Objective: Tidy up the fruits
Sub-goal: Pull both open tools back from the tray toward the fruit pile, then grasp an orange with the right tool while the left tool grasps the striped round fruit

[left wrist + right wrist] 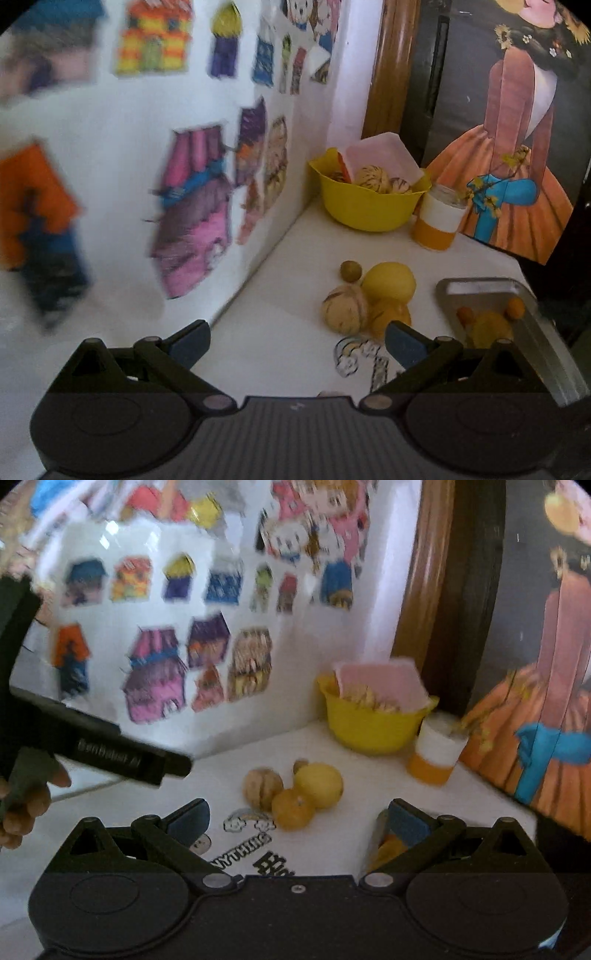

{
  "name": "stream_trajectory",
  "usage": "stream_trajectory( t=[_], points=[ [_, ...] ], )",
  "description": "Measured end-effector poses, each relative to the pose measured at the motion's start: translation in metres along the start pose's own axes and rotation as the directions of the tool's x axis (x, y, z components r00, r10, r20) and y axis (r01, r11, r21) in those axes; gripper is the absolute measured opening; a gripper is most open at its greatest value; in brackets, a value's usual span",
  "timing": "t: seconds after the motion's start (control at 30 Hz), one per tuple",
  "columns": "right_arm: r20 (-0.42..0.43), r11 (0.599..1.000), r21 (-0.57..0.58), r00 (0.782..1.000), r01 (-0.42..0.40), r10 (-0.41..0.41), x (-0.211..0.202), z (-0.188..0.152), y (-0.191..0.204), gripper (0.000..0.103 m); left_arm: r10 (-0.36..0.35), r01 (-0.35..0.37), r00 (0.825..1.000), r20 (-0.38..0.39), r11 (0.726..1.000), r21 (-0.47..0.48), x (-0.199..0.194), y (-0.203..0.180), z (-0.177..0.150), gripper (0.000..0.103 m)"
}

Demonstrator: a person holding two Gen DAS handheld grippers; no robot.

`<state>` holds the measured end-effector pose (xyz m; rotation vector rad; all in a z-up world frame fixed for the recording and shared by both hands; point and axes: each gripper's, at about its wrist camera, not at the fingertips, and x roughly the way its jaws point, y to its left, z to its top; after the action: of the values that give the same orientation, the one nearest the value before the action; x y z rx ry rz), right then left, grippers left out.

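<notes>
A cluster of fruit lies on the white table: a yellow lemon [388,281] [318,785], a striped pale melon [344,308] [262,787], an orange fruit [391,316] [293,808] and a small brown fruit [350,270] [300,765]. A metal tray [480,286] at the right holds several small orange and yellow fruits [515,307]. A yellow bowl [369,206] [369,723] at the back holds striped melons and a pink lid. My left gripper [297,345] is open, short of the cluster. My right gripper [297,821] is open too, nothing between its fingers.
An orange-and-white jar [439,218] [436,755] stands beside the bowl. A wall with paper drawings [199,206] closes the left side; a painted picture [517,177] leans at the right. A hand holds the other gripper [110,746] at the left of the right wrist view.
</notes>
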<state>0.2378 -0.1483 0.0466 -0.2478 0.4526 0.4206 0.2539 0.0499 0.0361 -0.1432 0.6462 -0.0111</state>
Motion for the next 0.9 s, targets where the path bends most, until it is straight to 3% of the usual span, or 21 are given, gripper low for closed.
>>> stream_trajectory(
  t=[0.2,0.37,0.63,0.9],
  points=[
    [-0.034,1.0,0.0,0.999,-0.004,0.004,0.047,-0.013,0.009,0.097,-0.025,0.025,1.0,-0.003,0.999,-0.02,0.047,-0.006,0.002,0.102],
    [-0.049,1.0,0.008,0.999,0.004,-0.004,0.074,-0.008,0.007,0.084,-0.045,0.044,0.999,-0.006,0.999,-0.031,0.074,-0.009,0.005,0.101],
    [-0.092,0.998,0.061,0.996,-0.006,0.012,0.106,-0.006,-0.002,0.062,-0.068,0.067,0.997,-0.023,0.997,-0.032,0.097,-0.011,0.006,0.085],
    [-0.084,0.997,0.075,0.996,-0.009,0.016,0.118,-0.005,-0.004,0.058,-0.103,0.101,0.994,-0.047,0.993,-0.057,0.113,-0.01,0.003,0.075]
  ],
)
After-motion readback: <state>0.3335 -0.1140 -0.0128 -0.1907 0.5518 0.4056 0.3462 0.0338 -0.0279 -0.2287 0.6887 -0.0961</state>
